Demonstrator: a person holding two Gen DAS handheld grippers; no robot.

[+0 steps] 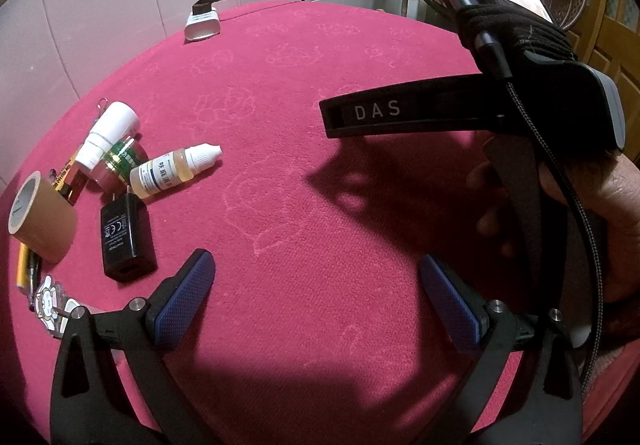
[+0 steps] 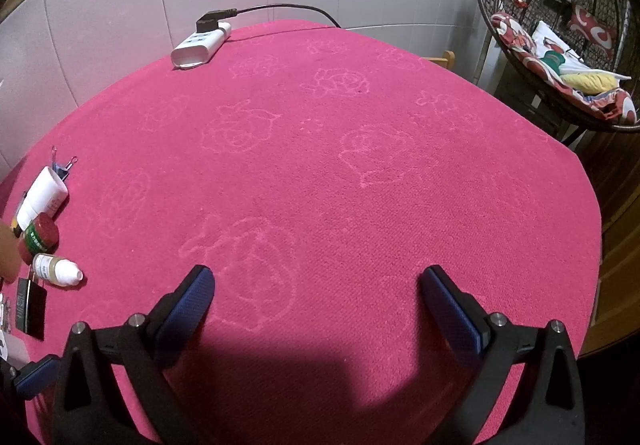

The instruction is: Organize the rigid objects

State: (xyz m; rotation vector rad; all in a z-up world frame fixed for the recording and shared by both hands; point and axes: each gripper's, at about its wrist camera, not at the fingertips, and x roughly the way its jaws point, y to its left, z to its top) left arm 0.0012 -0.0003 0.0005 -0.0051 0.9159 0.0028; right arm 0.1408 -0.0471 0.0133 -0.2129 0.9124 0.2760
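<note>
Both claws gape empty: left claw point(image 1: 316, 297), right claw point(image 2: 316, 309). Bottle point(image 1: 172, 169) lies against the charger point(image 1: 124, 237); a clumsy reach could roll it.

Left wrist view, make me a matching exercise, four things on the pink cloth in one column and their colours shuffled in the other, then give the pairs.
Things:
1. tape roll
2. plug adapter
3. dropper bottle
4. power strip

Colours:
A. black
B. white, with a black plug in it
C. brown
D. clear with yellowish liquid and a white cap

Pairs: 1-C, 2-A, 3-D, 4-B
</note>
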